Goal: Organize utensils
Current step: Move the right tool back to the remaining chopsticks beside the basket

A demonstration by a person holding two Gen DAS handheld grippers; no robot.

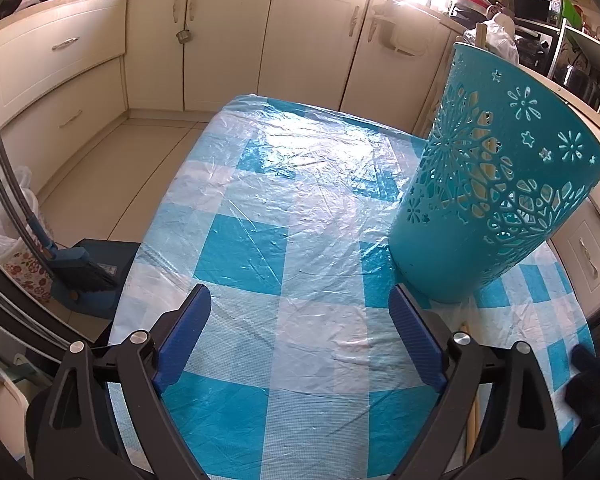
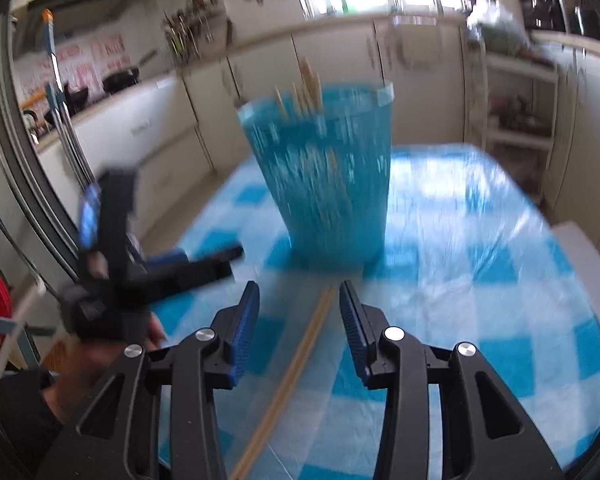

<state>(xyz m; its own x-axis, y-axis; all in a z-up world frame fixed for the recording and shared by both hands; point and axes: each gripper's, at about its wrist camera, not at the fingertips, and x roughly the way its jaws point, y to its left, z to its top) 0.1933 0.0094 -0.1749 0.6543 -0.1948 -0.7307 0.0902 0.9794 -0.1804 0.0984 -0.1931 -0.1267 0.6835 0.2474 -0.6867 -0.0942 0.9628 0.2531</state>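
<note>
The worktop (image 1: 300,208), under a crinkled blue-checked plastic cover, carries a teal cut-out bin (image 2: 324,184) standing upright near its middle; in the left wrist view the bin (image 1: 496,184) sits just right of the left hand-held gripper (image 1: 300,312). Several wooden sticks already poke above its rim. One pair of chopsticks (image 2: 296,376) lies flat on the cover, running toward the bin's base and passing between the fingers of the right hand-held gripper (image 2: 299,300), which are spread apart and hold nothing. The left one is likewise wide apart and empty.

The chopsticks look light, stiff and thin, likely to slide or roll on the slick plastic. A pinch across both sticks near mid-length should keep them together and level.
</note>
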